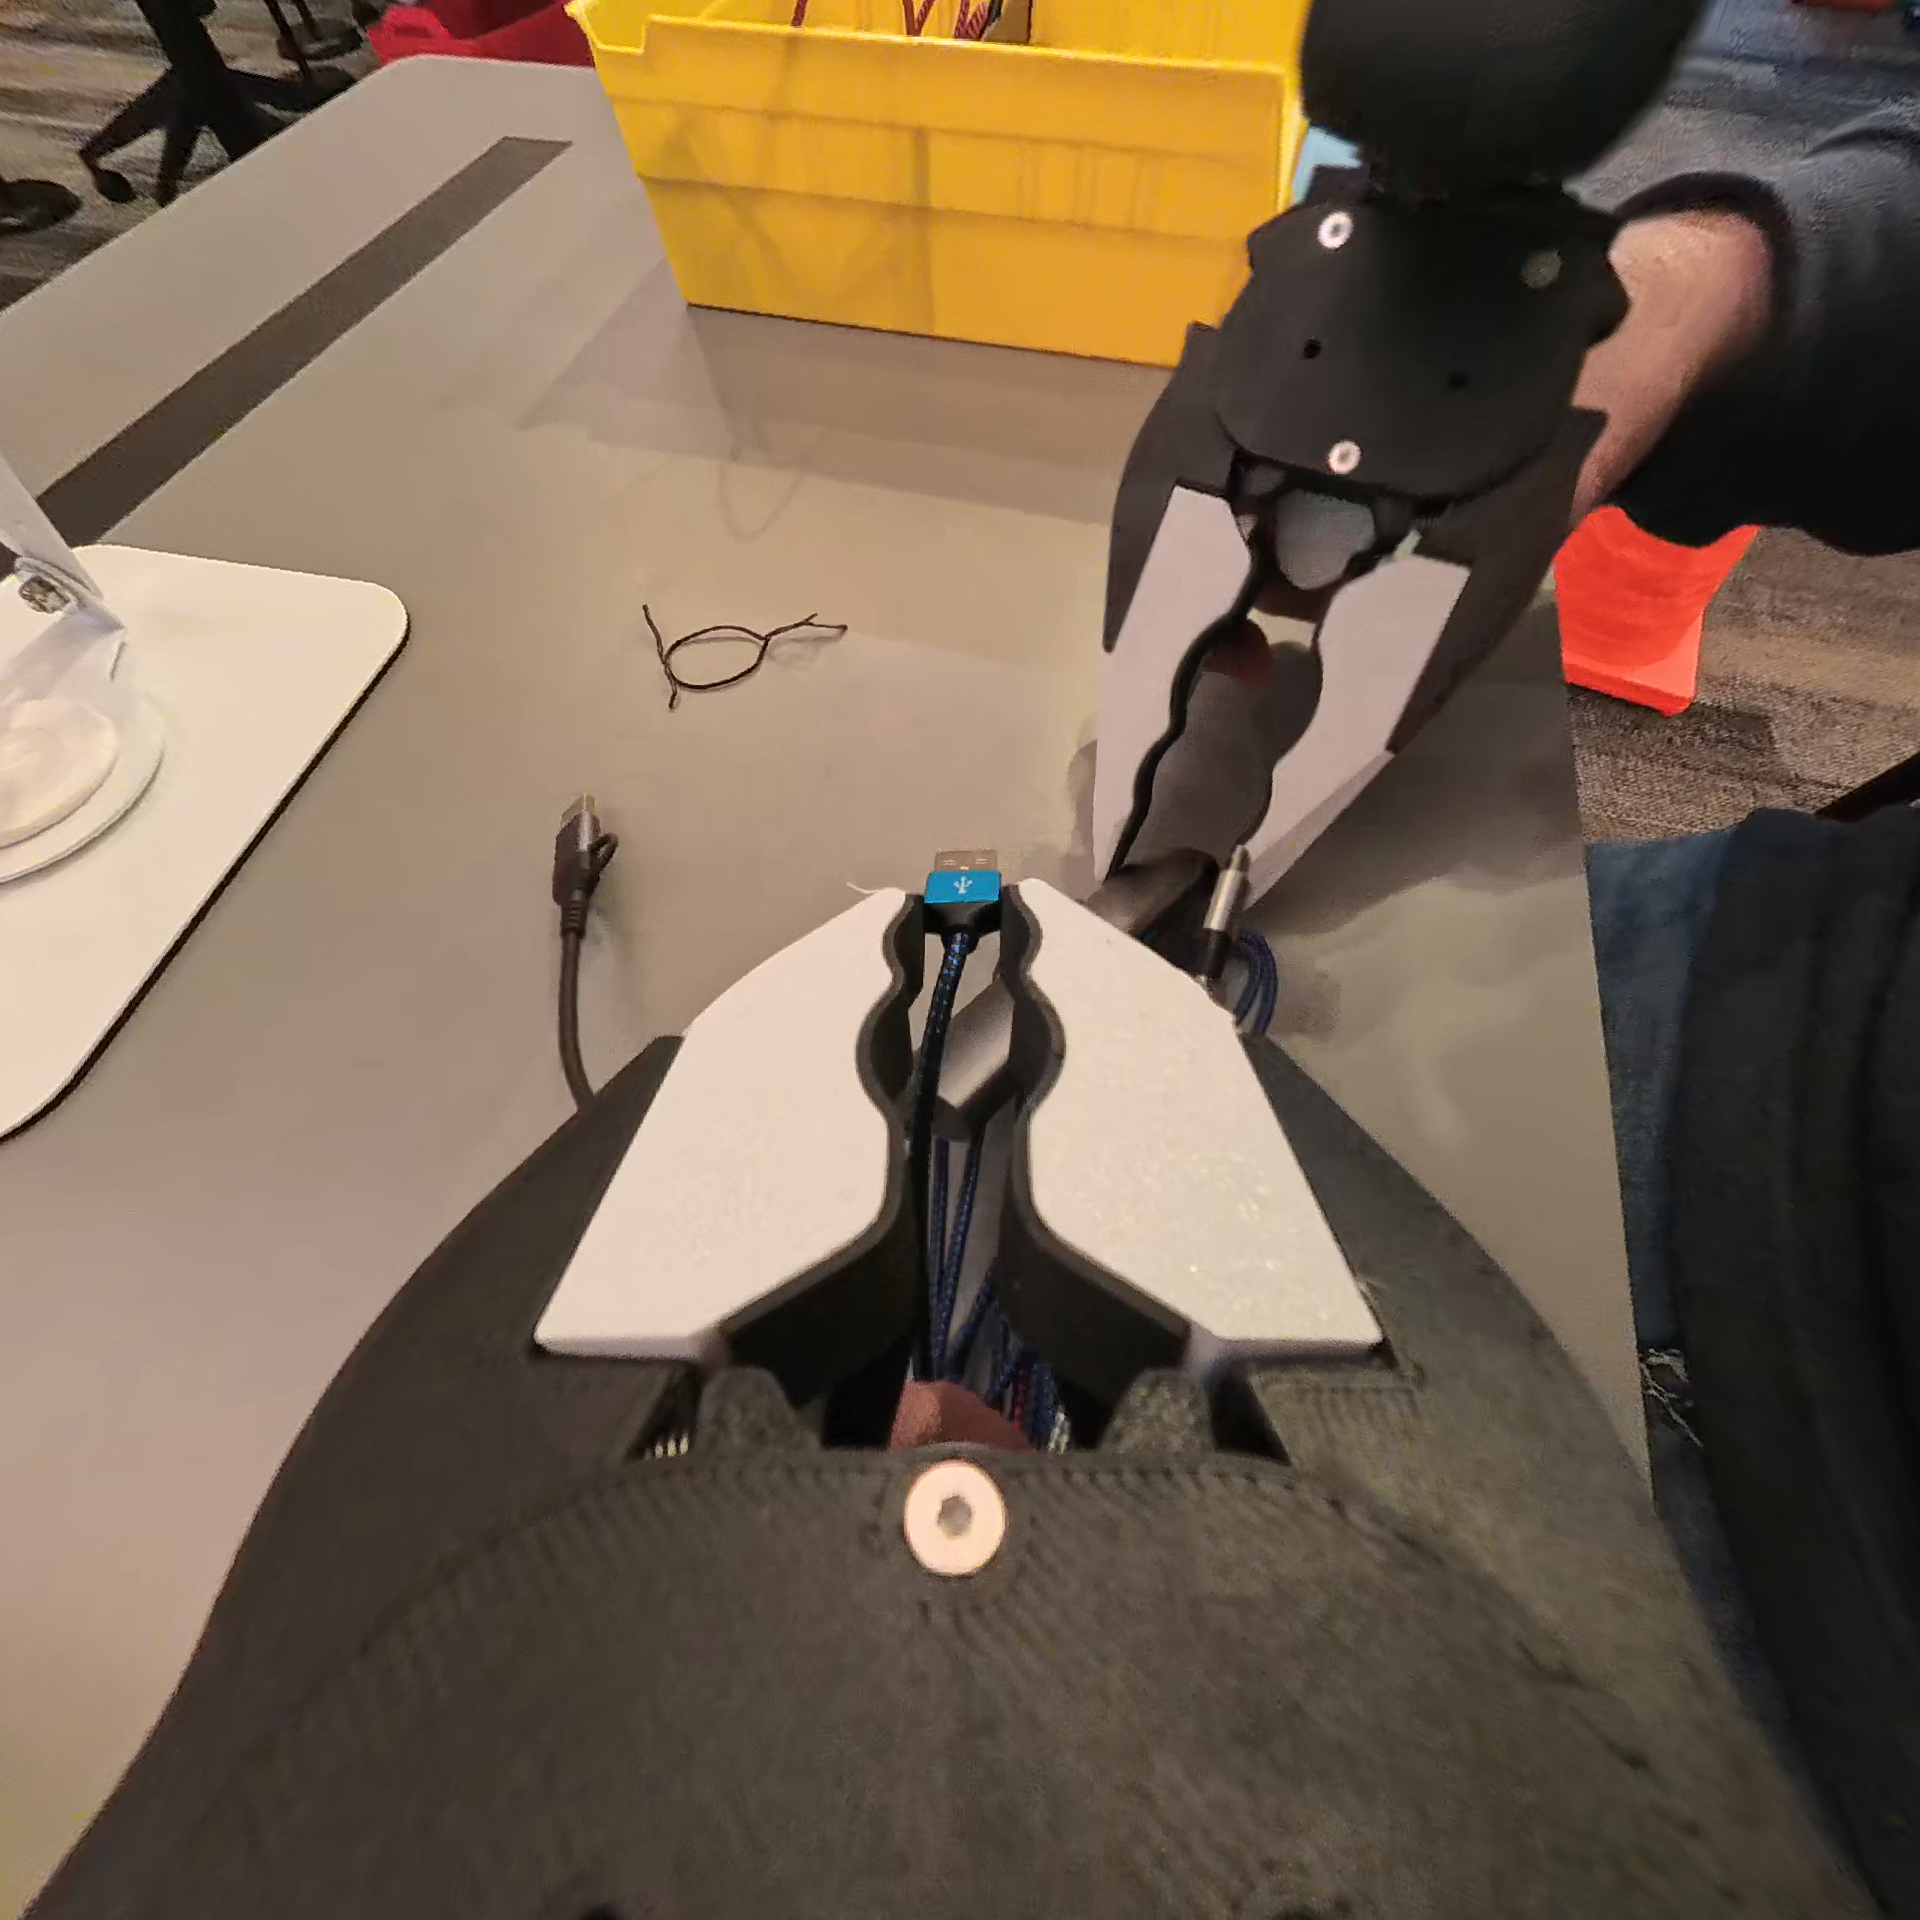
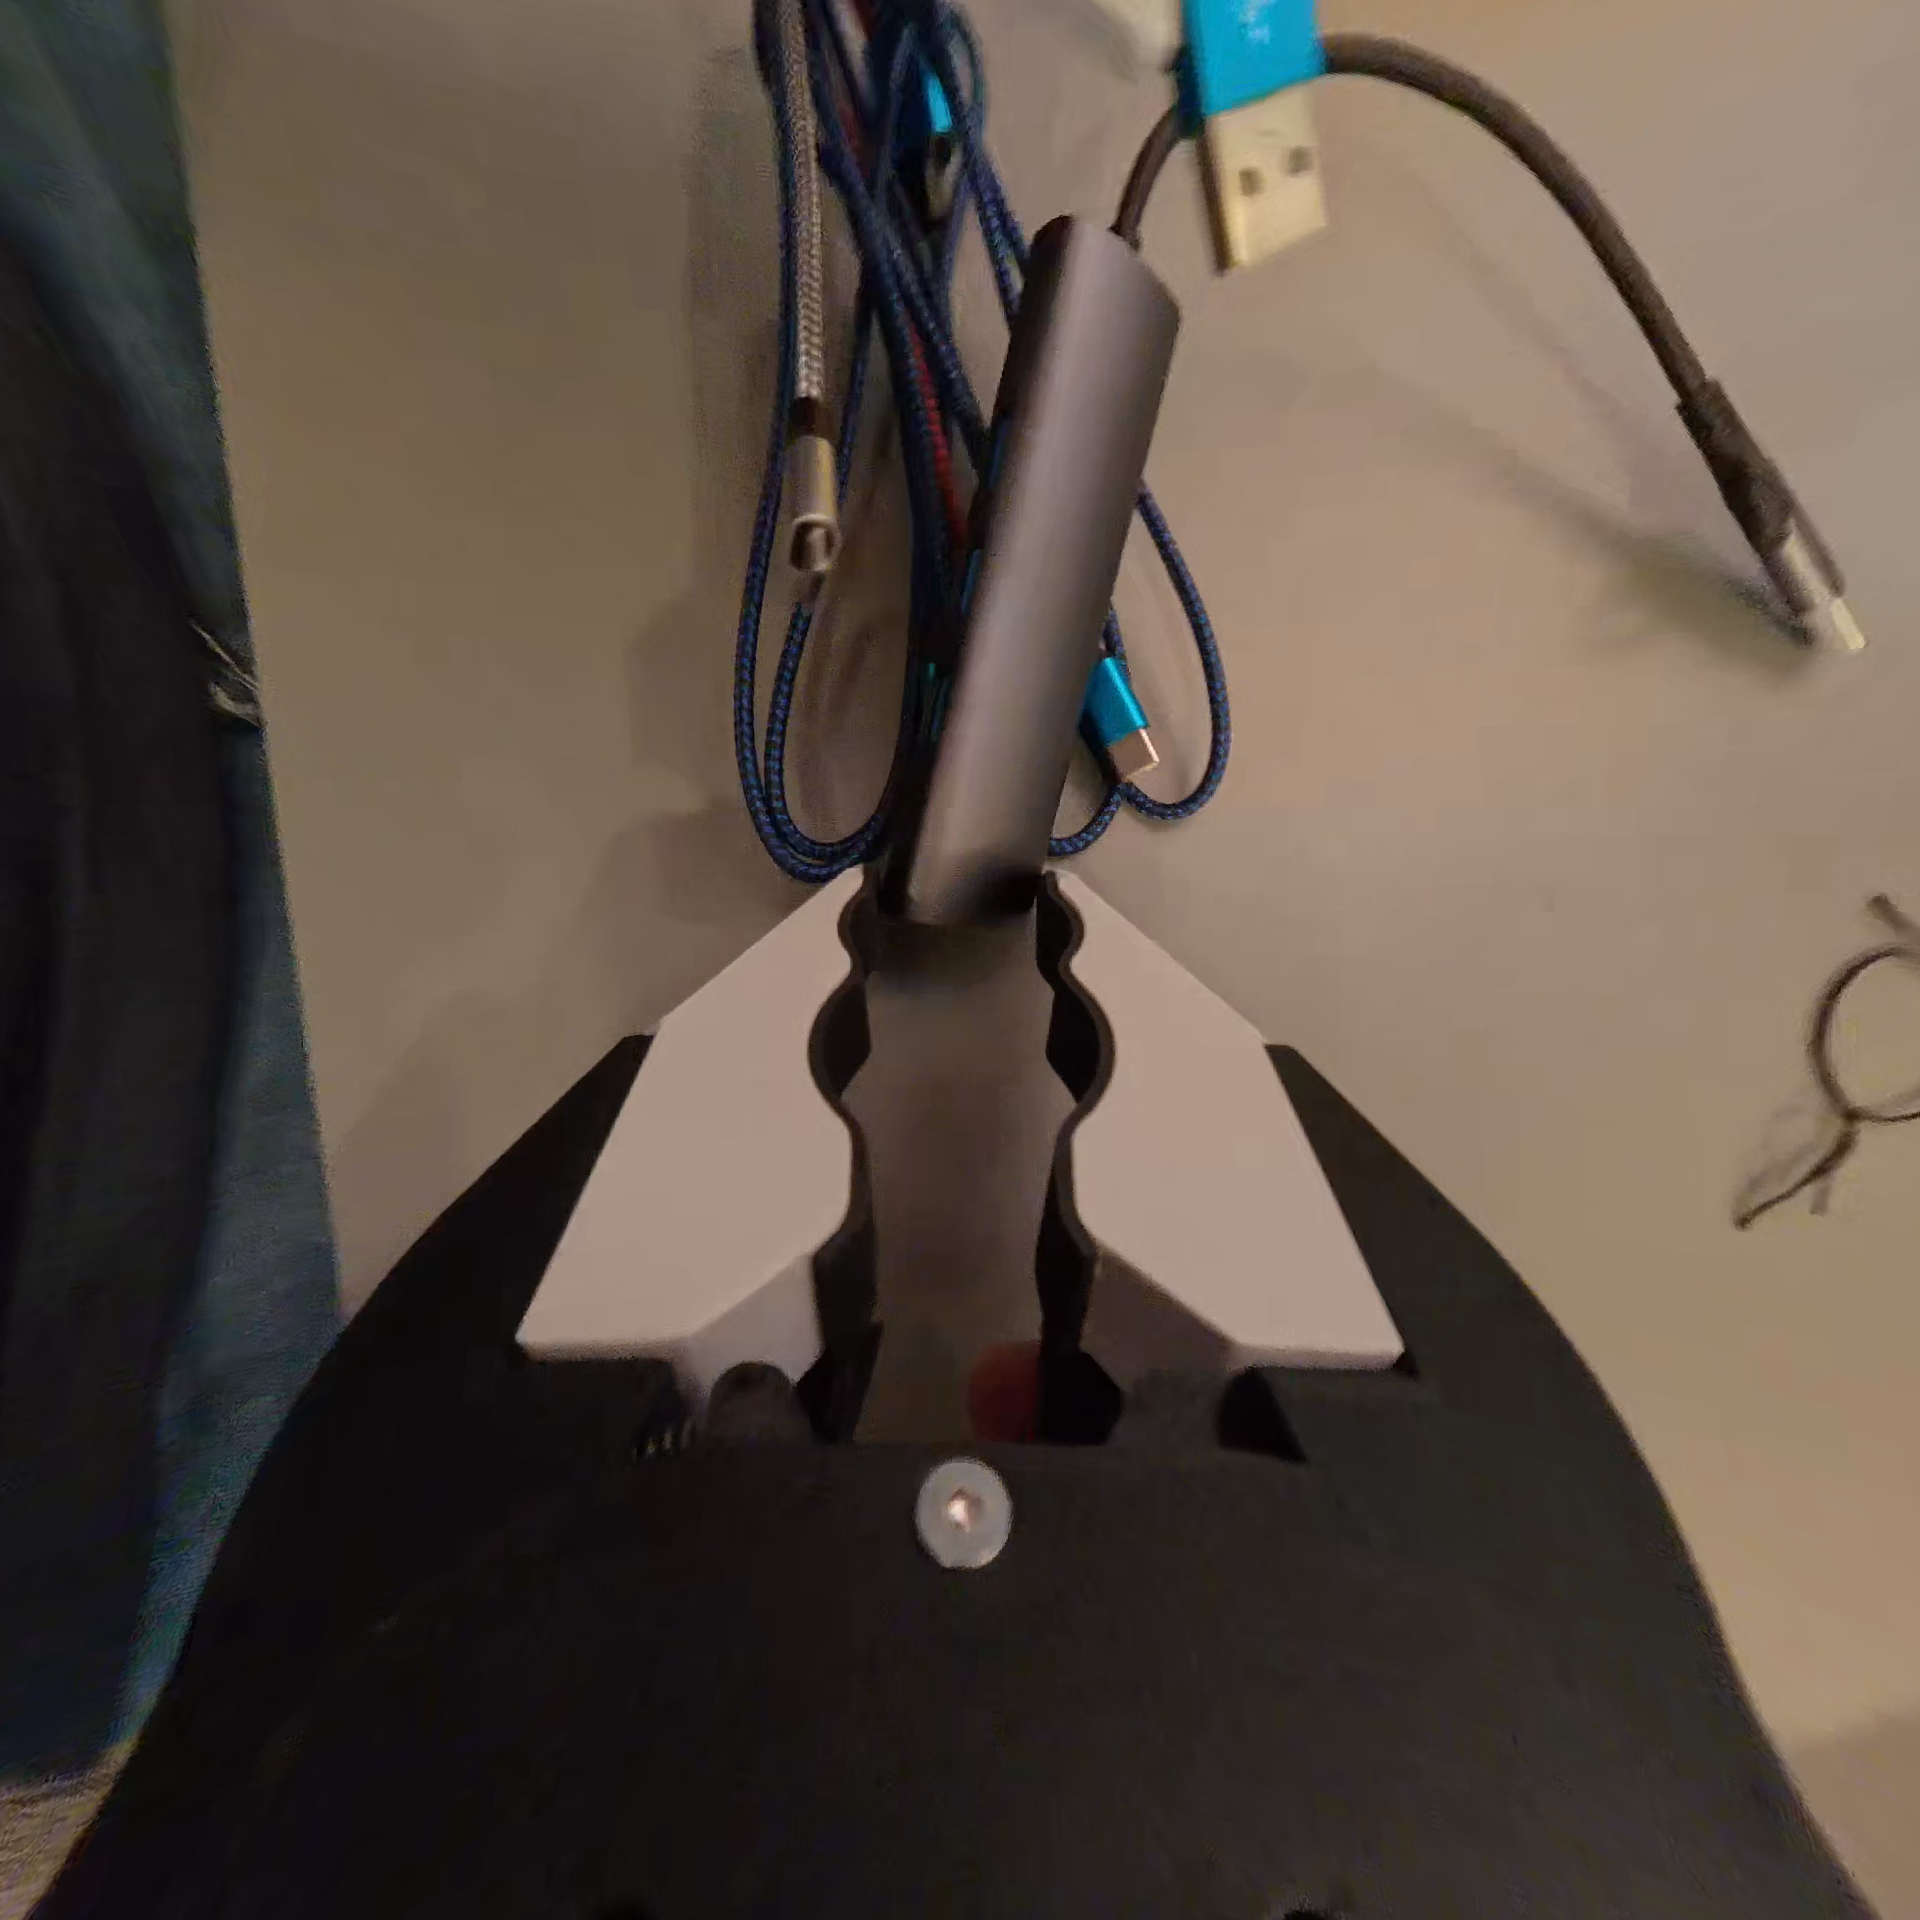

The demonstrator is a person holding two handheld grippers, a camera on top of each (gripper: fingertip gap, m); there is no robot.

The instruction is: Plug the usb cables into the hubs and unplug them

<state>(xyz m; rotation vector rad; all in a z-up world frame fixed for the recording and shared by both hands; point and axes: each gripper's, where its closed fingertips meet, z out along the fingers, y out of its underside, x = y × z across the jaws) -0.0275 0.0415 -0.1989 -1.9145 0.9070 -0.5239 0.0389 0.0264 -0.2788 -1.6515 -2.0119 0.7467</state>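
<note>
My left gripper (image 1: 961, 902) is shut on a blue USB-A plug (image 1: 964, 883) whose blue braided cable runs back between the fingers. The plug's metal tip sticks out in front. My right gripper (image 2: 961, 896) is shut on one end of a grey hub (image 2: 1039, 582) and holds it tilted over the table. In the left wrist view the right gripper (image 1: 1184, 873) points down at the right with the hub (image 1: 1151, 889) in its tips. The blue plug (image 2: 1252, 135) hangs close beside the hub's far end, apart from it.
Several blue braided cables (image 2: 810, 665), a silver connector (image 2: 816, 499) and a blue USB-C plug (image 2: 1122, 717) lie under the hub. The hub's black lead (image 1: 577, 862) trails left. A black twist tie (image 1: 727, 649), a yellow bin (image 1: 935, 177) and a white stand base (image 1: 208, 748) are on the table. The left gripper's tips are roughly 11 cm from the right gripper's.
</note>
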